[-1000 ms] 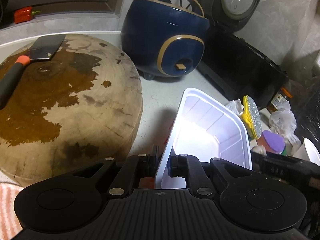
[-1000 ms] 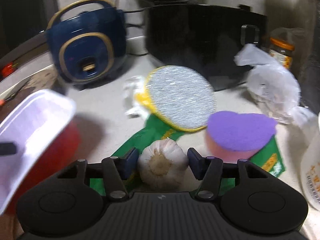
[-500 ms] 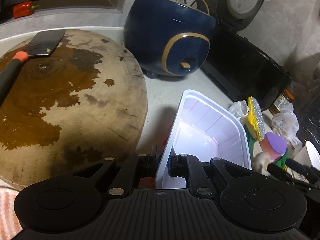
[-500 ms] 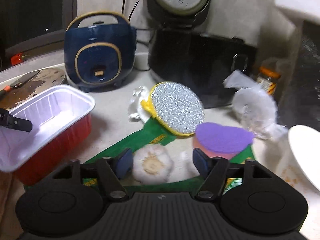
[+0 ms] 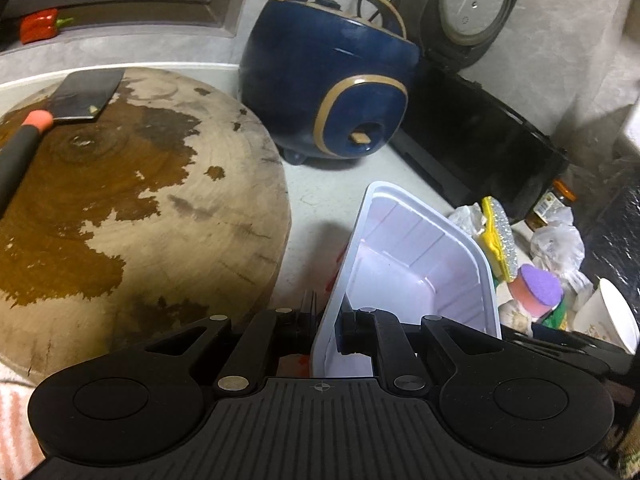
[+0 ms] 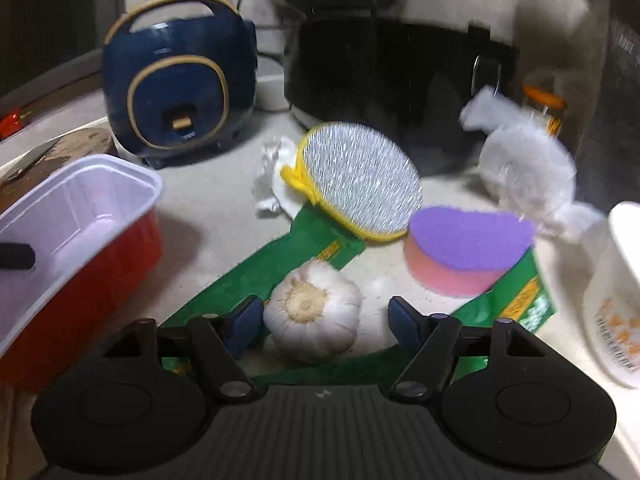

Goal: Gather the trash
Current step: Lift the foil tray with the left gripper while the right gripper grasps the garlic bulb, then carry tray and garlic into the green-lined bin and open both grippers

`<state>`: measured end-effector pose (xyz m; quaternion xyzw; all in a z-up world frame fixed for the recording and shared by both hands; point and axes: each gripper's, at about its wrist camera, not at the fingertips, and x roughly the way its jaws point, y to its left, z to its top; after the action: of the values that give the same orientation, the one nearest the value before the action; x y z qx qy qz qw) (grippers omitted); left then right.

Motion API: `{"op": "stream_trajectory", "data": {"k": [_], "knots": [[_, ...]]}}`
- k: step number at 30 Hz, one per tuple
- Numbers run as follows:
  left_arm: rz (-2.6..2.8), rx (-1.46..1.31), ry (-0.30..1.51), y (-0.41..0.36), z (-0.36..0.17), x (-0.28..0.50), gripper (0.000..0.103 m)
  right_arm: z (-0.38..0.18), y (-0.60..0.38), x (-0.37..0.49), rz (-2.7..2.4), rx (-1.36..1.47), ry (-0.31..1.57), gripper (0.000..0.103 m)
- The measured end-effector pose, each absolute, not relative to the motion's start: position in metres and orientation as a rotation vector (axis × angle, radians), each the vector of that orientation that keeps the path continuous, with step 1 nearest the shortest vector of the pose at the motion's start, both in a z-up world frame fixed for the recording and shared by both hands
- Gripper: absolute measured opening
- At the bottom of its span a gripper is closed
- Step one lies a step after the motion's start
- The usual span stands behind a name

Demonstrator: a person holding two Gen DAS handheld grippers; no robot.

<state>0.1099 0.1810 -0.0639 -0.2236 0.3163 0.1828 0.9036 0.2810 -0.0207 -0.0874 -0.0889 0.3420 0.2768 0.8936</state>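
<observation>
My left gripper (image 5: 326, 320) is shut on the near rim of a plastic tub (image 5: 420, 240), white inside and red outside (image 6: 100, 276), and holds it just off the counter beside the chopping board. My right gripper (image 6: 324, 318) hangs low over a green wrapper (image 6: 272, 264). A garlic bulb (image 6: 314, 312) sits between its fingers. The jaws are closing. The left pad is almost at the bulb and the right pad stands clear of it. A crumpled tissue (image 6: 272, 172) and a clear plastic bag (image 6: 524, 172) lie further back.
A silver-and-yellow scrubber (image 6: 360, 176) and a purple-pink sponge (image 6: 468, 248) rest on the wrapper. A white cup (image 6: 616, 292) stands at the right. A blue rice cooker (image 5: 332, 88) and a black appliance (image 6: 392, 72) line the back. A cleaver (image 5: 80, 96) lies on the round board (image 5: 120, 208).
The right jaws have spread away from the garlic, which stays on the wrapper. That gripper drew back, then came in low again. The left gripper still holds the tub.
</observation>
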Motion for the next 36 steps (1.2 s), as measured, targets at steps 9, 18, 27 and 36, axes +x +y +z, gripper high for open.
{"op": "stream_trajectory", "data": {"k": [9,18,27,36], "knots": [[0.321,-0.488,0.581,0.189,-0.066,0.115,0.012,-0.053,-0.036,0.273,0.609,0.033,0.772,0.052],[0.045,-0.418,0.540,0.117,-0.038,0.099,0.012,-0.010,-0.161,0.174,0.488,0.121,0.627,0.052],[-0.158,-0.331,1.002,-0.032,-0.169,0.107,0.013,-0.115,-0.301,0.071,0.091,0.106,0.762,0.052],[-0.028,-0.286,1.270,-0.103,-0.418,0.134,0.014,-0.228,-0.348,0.002,-0.056,0.227,1.027,0.052]]}}
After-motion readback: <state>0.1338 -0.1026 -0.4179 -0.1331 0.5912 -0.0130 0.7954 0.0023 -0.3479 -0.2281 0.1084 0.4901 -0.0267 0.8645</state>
